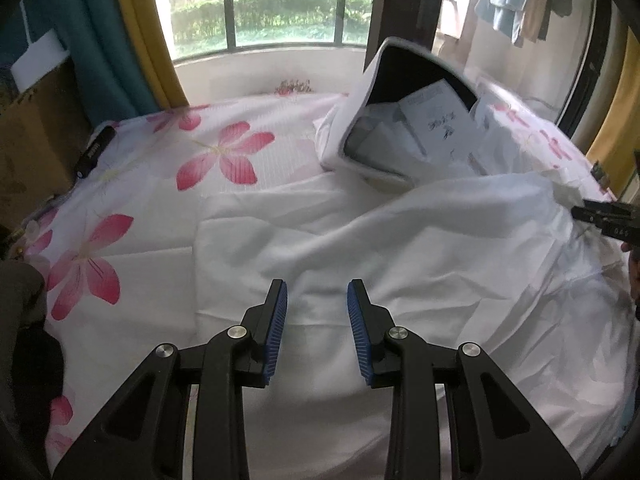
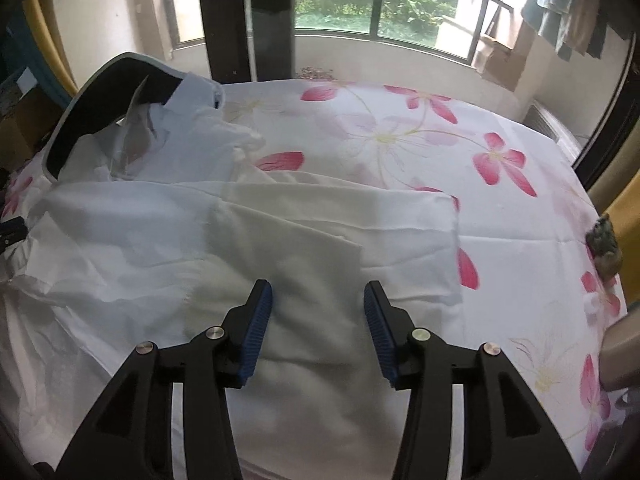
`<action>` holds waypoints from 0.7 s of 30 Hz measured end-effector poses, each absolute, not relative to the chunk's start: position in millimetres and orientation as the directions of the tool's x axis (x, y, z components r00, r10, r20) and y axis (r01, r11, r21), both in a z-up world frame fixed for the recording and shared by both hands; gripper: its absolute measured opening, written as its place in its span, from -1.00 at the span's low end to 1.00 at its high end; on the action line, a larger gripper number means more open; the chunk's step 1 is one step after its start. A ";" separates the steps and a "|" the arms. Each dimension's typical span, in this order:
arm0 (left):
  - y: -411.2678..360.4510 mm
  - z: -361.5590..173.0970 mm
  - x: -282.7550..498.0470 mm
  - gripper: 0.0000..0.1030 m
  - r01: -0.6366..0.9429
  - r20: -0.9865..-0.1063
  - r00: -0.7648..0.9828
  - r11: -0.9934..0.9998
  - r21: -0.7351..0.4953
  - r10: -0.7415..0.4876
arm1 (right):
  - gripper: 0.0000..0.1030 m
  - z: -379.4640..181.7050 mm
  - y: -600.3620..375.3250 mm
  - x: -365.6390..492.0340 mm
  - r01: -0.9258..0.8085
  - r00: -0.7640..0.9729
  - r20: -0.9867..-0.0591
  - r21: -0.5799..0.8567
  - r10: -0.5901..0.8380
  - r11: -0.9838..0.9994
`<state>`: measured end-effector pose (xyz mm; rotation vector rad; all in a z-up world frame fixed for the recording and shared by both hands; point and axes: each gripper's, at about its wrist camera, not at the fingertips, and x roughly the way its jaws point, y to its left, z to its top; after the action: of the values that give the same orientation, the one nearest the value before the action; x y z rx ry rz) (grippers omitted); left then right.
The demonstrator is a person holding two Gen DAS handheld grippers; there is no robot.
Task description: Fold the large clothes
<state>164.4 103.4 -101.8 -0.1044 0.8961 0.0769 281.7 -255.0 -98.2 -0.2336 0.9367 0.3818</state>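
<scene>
Left tool (image 1: pixel 317 292), jaws apart, above white garment (image 1: pixel 400 240).

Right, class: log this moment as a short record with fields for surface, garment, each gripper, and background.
surface: floral bedsheet
garment: white shirt, spread out and creased, sleeve folded across
left gripper: open, nothing between its pads
right gripper: open, over the shirt
background: window; hanging clothes

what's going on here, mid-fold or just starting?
Mid-fold, it seems. A person holds a pair of tongs in each hand over a white shirt spread on a floral bedsheet. Both the left tongs and the right tongs stand open above the fabric, gripping nothing. One side of the shirt already lies folded over. A dark, white-edged board-like thing sits by the collar.
</scene>
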 end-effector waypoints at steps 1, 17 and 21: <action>101.7 -98.6 161.8 -0.35 -0.108 -0.773 0.634 0.992 -0.063 0.020 | -0.07 -98.3 -256.7 281.3 -0.412 0.534 -0.818 -0.030 0.214 0.911; 116.4 -105.0 144.3 -0.32 -0.142 -0.801 0.597 0.987 -0.069 0.030 | -0.07 -98.3 -273.6 268.2 -0.373 0.536 -0.824 -0.037 0.183 0.927; 113.7 -84.9 153.9 -0.32 -0.109 -0.771 0.637 0.992 -0.061 0.023 | -0.07 -85.6 -275.0 266.7 -0.378 0.554 -0.811 -0.041 0.190 0.925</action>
<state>153.9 113.7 -84.9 -0.1048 0.8779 0.0753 266.7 -275.0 -85.6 -0.2209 0.9260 0.3392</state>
